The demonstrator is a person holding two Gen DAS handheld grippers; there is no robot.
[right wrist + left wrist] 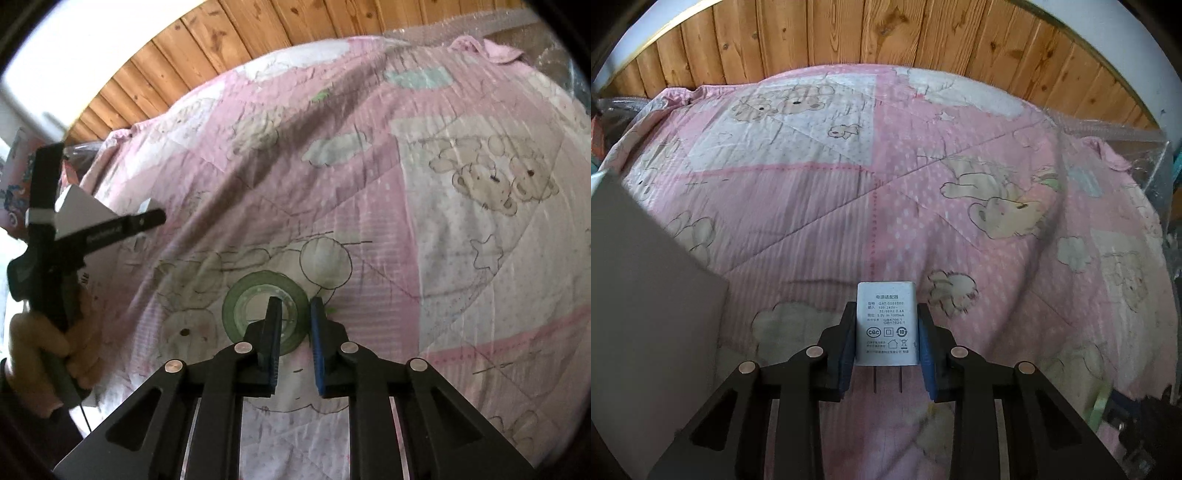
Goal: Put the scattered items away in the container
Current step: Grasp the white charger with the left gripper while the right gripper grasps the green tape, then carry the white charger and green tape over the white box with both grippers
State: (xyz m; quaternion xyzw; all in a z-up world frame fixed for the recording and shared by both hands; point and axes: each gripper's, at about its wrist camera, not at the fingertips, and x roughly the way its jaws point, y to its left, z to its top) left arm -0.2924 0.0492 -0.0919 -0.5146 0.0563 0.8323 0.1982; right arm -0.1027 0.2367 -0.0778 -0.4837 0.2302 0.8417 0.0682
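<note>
A: A soft quilt [820, 206], pink with cartoon bears, lies before a wood wall [886, 33].

B: The left gripper [886, 343] clamps a white, boxy charger [886, 325] above it. The right gripper [294, 317], slightly apart, straddles a green tape ring's [236, 299] rim.

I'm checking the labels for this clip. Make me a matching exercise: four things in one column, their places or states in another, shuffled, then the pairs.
Things:
1. charger
2. tape roll
3. quilt
4. grey box

States:
A. spread out, pink, printed with bears
B. lying flat with one finger of the right claw inside its ring
C. clamped in the left claw, prongs toward the camera
D. at the left edge of the left wrist view

Pairs: 1-C, 2-B, 3-A, 4-D
</note>
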